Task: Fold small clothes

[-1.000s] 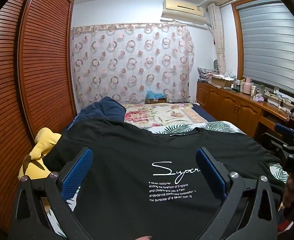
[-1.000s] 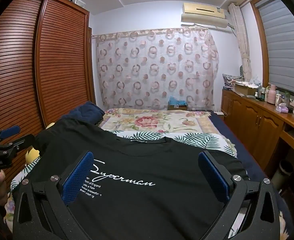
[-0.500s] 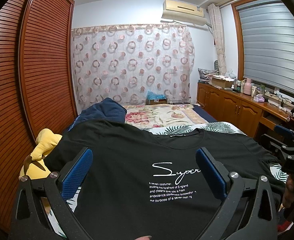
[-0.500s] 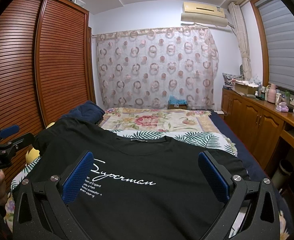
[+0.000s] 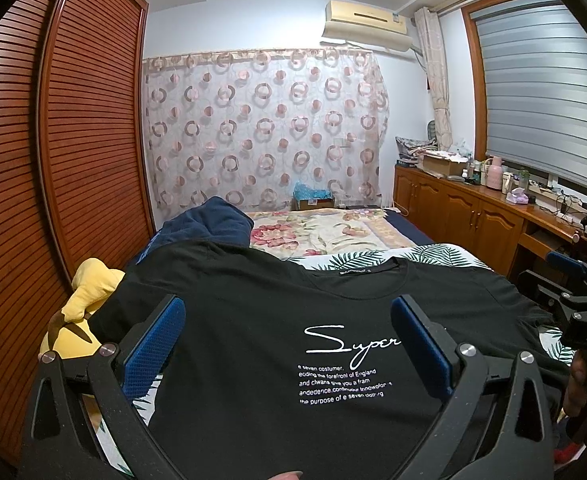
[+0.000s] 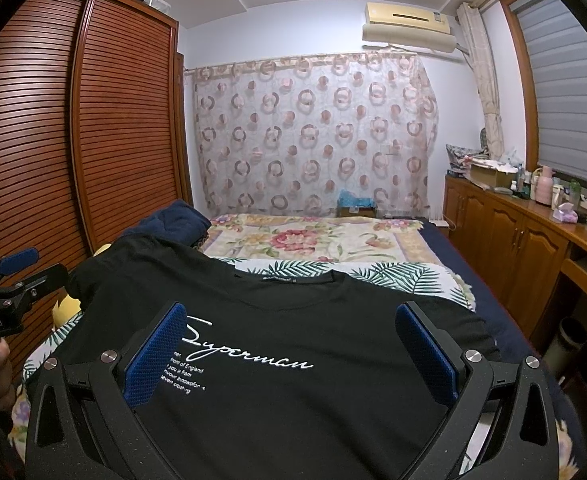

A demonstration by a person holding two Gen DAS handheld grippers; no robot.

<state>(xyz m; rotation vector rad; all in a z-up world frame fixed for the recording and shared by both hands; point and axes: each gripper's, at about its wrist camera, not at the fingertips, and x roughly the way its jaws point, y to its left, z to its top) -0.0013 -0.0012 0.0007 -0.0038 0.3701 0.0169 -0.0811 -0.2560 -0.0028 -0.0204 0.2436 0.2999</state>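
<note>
Black cotton, the T-shirt [image 5: 261,344] lies spread face up across the near end of the bed [image 6: 317,240], white lettering showing and collar pointing toward the curtain, which looks like the flat starting layout a fold needs. Both tools hover low over its lower half, the left gripper [image 5: 289,344] and right gripper [image 6: 293,352] each with jaws spread wide and holding nothing, probably poised to pinch the hem or sides. Beside the left sleeve sit a yellow plush toy [image 5: 81,308] and a navy bundle [image 5: 209,224], apart from the work area.

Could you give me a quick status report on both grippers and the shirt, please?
Left gripper and right gripper open, holding nothing. Black T-shirt flat, unfolded. Yellow plush beside left sleeve.
</note>
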